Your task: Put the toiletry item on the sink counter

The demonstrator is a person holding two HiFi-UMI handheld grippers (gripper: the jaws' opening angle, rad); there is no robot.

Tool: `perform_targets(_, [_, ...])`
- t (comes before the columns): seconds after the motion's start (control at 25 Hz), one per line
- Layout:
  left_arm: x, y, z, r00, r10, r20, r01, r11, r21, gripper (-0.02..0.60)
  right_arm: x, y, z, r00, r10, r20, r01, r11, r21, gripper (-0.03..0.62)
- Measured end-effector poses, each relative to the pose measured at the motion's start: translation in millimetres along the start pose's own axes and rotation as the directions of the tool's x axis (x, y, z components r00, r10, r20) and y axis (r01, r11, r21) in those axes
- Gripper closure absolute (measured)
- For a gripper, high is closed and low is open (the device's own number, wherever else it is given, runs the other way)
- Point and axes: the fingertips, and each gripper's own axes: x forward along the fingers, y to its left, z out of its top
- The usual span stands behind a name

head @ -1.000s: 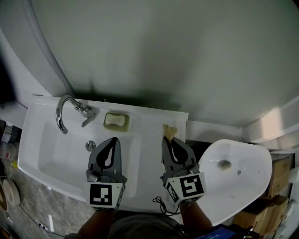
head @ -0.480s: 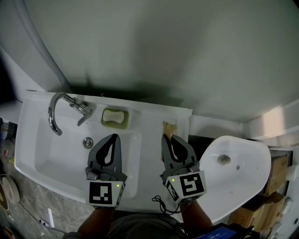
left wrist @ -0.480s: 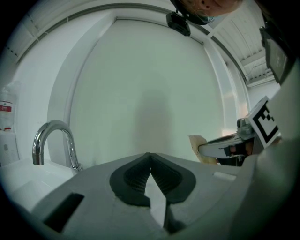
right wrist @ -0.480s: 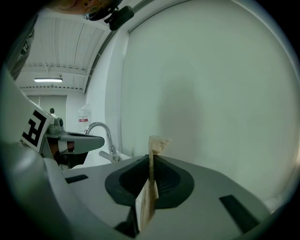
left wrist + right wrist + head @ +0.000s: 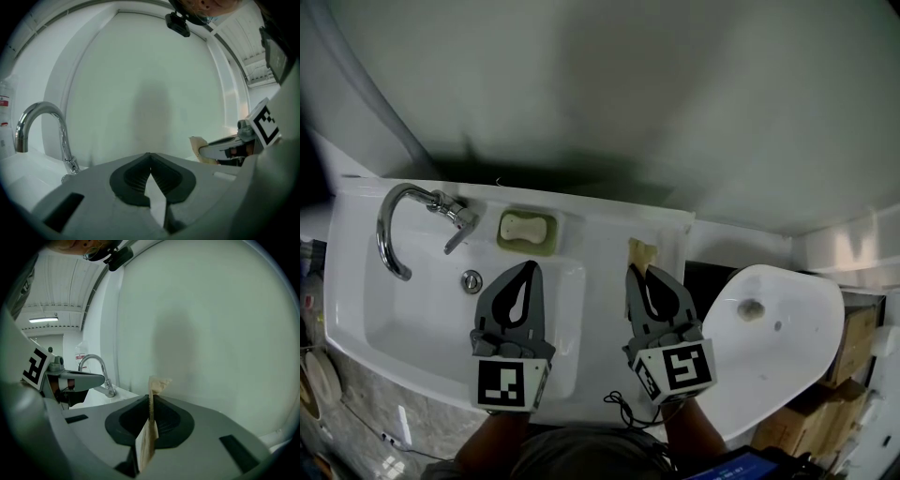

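The thin tan packet (image 5: 641,252) could slide off the narrow desk (image 5: 600,231) edge and drop by the toilet (image 5: 778,347), or into the sink bowl (image 5: 422,319), if the right tongs (image 5: 639,274) let go too high. Those tongs pinch it tight. It pokes out at 12 o'clock, over the desk's right end, at 3 o'clock from the soap (image 5: 525,228). The left tongs (image 5: 528,266) are closed on nothing.

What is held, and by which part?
Right hand-held gripper pinches a tan packet by its flat faces, one end sticking out. Left hand-held gripper: nothing.
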Motion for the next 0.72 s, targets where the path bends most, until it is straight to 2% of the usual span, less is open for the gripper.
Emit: perform_targets(0.72, [25.7, 12.0, -32.4, 0.998, -0.007, -0.063, 0.006, 1.000, -0.024, 0.568, 29.3, -6.9, -39.9, 0.997, 0.007, -0.081, -0.004, 0.999, 0.035, 0.563])
